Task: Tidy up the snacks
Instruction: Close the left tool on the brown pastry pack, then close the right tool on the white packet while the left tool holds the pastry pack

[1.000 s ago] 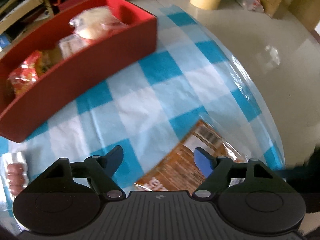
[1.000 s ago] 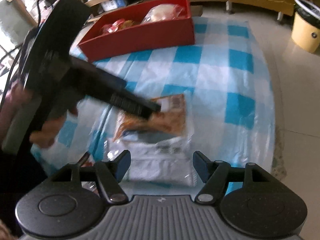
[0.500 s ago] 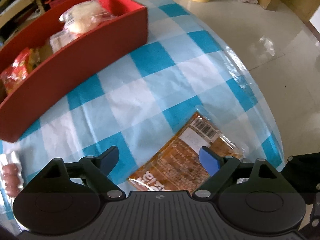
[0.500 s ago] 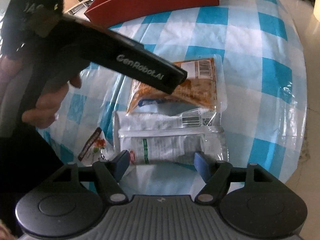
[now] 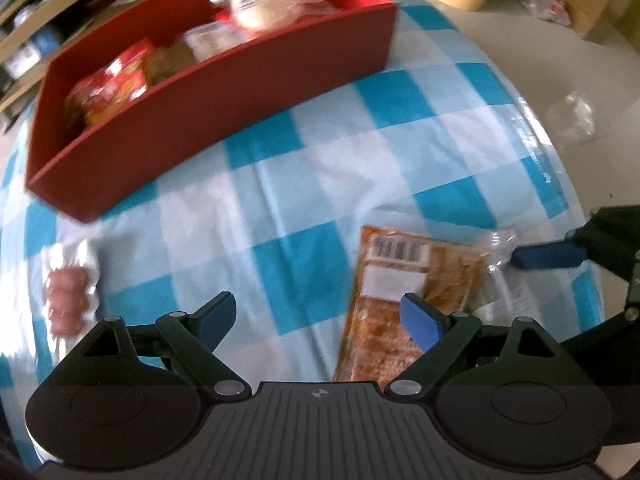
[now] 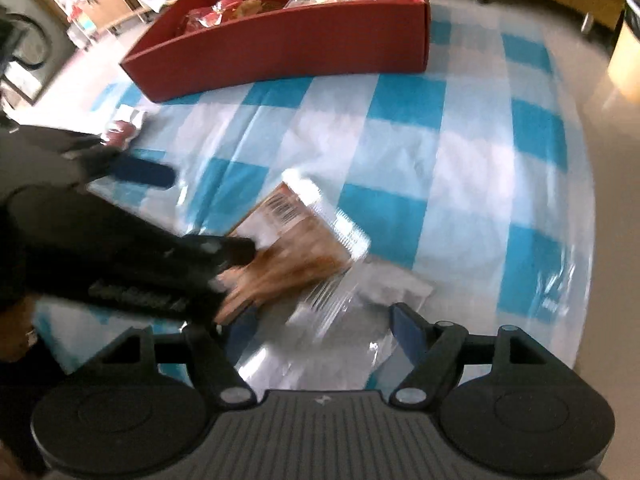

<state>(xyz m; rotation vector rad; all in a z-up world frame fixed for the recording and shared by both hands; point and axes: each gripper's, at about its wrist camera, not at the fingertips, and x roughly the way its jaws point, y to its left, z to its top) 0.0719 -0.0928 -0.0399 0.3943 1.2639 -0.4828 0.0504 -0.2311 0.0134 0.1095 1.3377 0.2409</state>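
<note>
Both hand-held grippers, left (image 5: 320,316) and right (image 6: 324,320), gape, released; one orange snack packet (image 5: 400,300), one clear packet (image 6: 360,312), one sausage pack (image 5: 68,296), one red box (image 5: 208,120).

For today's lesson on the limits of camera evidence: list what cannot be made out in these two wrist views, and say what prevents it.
- Orange snack packet: the left gripper covers its near end in the left wrist view; motion blur hides its print in the right wrist view.
- Clear packet: blurred and glary in the right wrist view; contents unreadable.
- Red box: its near wall hides the lower parts of the snacks inside.
- Sausage pack: blurred; label illegible.
</note>
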